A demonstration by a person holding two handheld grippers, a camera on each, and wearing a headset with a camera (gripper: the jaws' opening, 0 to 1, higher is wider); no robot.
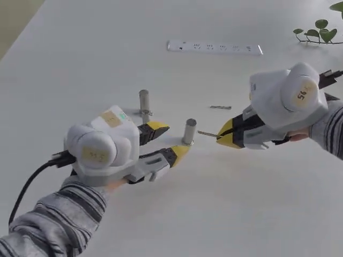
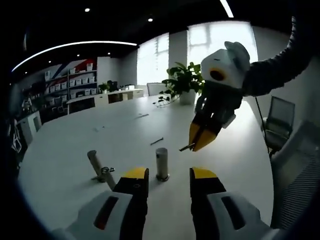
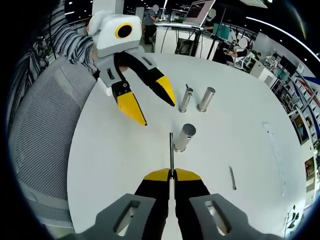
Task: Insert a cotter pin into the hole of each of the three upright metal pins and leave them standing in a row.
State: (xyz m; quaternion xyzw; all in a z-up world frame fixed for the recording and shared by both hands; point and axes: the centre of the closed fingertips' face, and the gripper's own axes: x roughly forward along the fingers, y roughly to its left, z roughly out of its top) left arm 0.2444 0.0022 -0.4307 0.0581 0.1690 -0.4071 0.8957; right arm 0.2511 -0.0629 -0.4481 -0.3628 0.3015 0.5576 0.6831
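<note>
— Jaws in the head view?
— The left gripper point(image 1: 169, 140) has its jaws spread. A pin point(image 1: 189, 131) stands upright on the table point(image 1: 107, 64) just ahead of the gap. The right gripper point(image 1: 224, 134) pinches a cotter pin point(image 1: 206, 134) whose free end points at that pin's side. A far pin point(image 1: 143, 100) stands behind the left gripper, and a loose cotter pin point(image 1: 220, 107) lies apart.
— And the left gripper view?
— Its own jaws sit apart at the bottom, with the pin point(image 2: 162, 162) upright beyond them. The right gripper point(image 2: 202, 142) reaches in from the upper right, and the cotter pin point(image 2: 186, 147) sticks out of its tips near the pin's top. The far pin point(image 2: 94, 162) stands to the left.
— The right gripper view?
— Its own jaws are pressed together on the cotter pin point(image 3: 171, 150), which runs straight ahead. The cotter pin's tip is just beside the pin point(image 3: 184, 137); whether they touch cannot be told. The left gripper point(image 3: 152, 105) is beyond, jaws wide.
</note>
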